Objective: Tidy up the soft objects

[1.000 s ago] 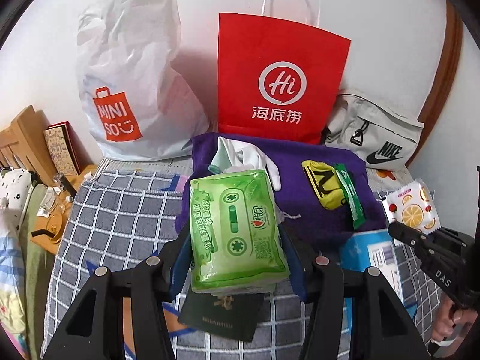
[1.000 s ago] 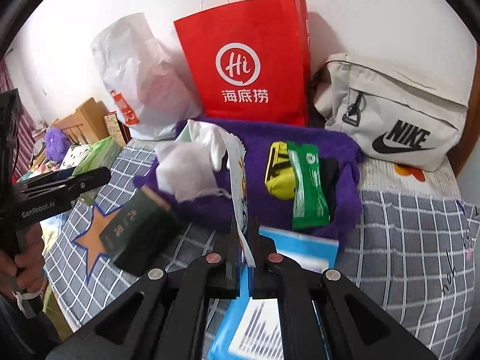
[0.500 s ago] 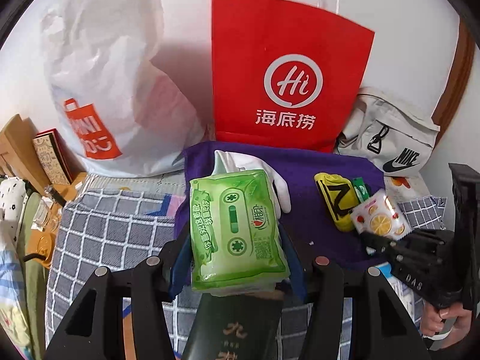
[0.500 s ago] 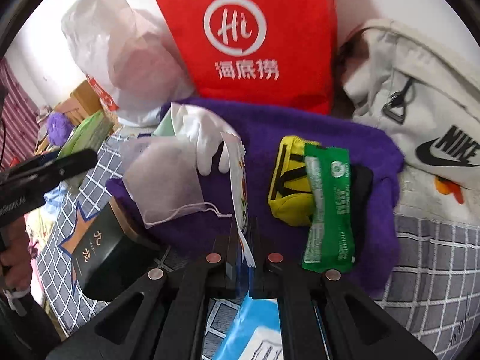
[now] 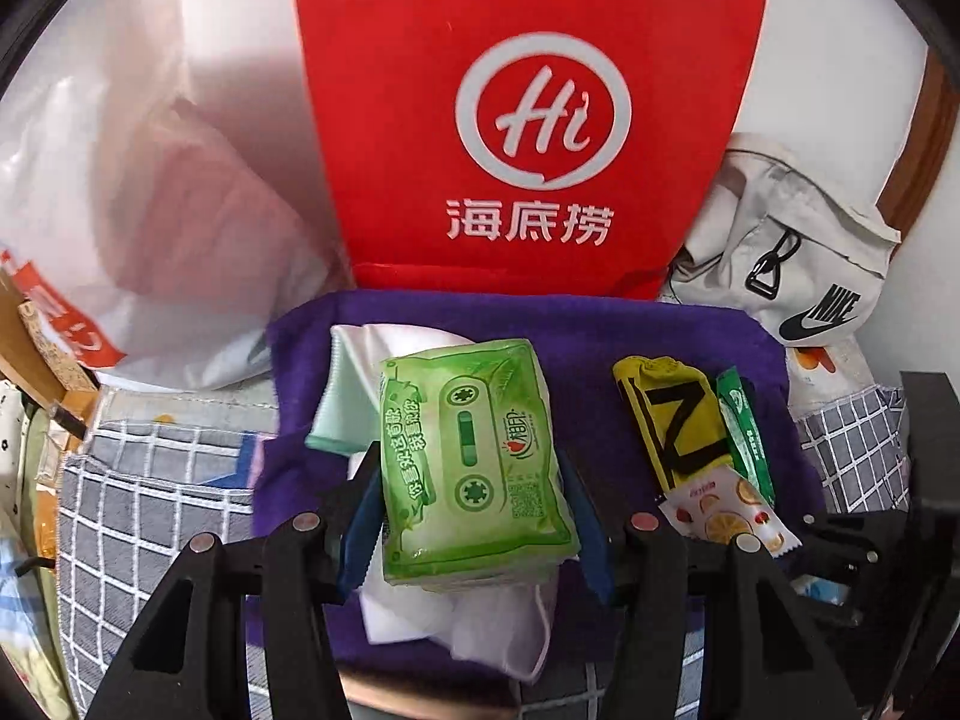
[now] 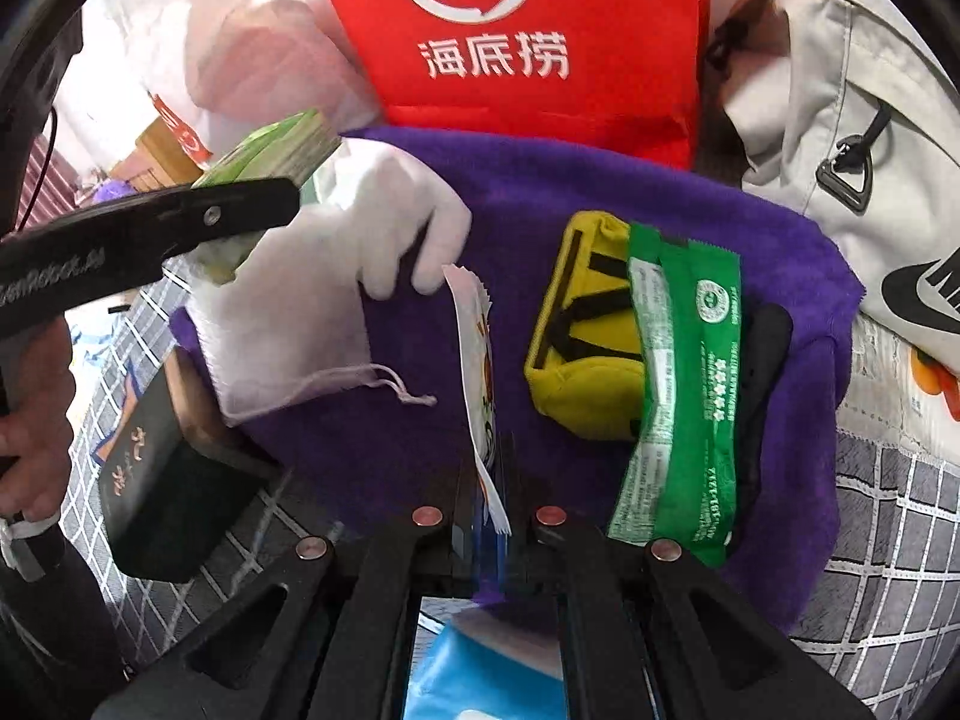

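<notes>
- Purple towel [image 5: 600, 348] lies spread on a grey checked bed cover [image 5: 138, 516], in front of a red paper bag [image 5: 528, 120], a white plastic bag [image 5: 150, 210] and a beige Nike bag [image 5: 798, 252] that stand against the wall.
- Left hand-held gripper [image 5: 474, 516] is clamped on a green tissue pack [image 5: 474, 456], its blue pads pressing both long sides; the pack hangs over the left part of the towel.
- Under the pack lie a white glove [image 6: 396, 222] and a white drawstring pouch [image 6: 282, 336], both on the towel, the pouch's cord trailing to the right.
- Right hand-held gripper [image 6: 492, 504] is closed on a thin fruit-print sachet [image 6: 480, 384], seen edge-on in its own view and standing up from the jaws over the middle of the towel.
- From the left view the sachet [image 5: 726, 510] shows its orange-slice print, just below the yellow pouch.
- Yellow pouch [image 6: 582, 348] with black stripes lies on the right part of the towel; a green packet [image 6: 684, 384] lies along its right side, overlapping it, and a black item [image 6: 762, 360] sits just right of the packet.
- Dark green box [image 6: 156, 480] with gold letters lies on the bed cover at the towel's left edge.
- Blue-and-white pack [image 6: 486, 666] shows below the right gripper.
- A person's hand [image 6: 30, 420] holds the left gripper's handle.
</notes>
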`<action>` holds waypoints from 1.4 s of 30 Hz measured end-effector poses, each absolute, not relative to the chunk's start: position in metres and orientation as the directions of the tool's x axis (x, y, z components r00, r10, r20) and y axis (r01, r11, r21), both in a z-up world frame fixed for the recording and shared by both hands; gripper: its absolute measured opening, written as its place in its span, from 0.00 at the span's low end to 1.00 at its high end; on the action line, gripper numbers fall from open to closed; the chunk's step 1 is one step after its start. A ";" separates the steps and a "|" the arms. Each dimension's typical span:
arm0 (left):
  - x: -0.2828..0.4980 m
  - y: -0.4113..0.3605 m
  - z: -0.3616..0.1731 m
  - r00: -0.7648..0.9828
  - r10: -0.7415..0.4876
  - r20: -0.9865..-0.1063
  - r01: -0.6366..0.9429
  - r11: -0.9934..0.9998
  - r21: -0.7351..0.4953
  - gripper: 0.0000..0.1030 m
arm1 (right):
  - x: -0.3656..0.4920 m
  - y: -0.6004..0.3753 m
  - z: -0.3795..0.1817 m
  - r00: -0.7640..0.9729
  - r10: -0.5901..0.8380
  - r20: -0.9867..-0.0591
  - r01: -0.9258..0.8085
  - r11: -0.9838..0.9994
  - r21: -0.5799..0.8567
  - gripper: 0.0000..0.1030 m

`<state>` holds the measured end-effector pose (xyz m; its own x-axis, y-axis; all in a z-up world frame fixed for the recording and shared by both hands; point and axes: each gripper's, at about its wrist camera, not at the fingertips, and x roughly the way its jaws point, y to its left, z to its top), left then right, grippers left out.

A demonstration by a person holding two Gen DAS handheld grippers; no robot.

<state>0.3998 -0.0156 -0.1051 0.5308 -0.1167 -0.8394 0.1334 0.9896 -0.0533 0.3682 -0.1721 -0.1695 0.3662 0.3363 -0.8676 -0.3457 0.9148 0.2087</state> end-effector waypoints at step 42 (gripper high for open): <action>0.360 0.000 -0.071 0.500 -0.118 -0.858 0.109 0.991 -0.073 0.76 | 0.302 -0.205 -0.088 0.614 0.218 -0.758 -0.182 0.974 0.133 0.75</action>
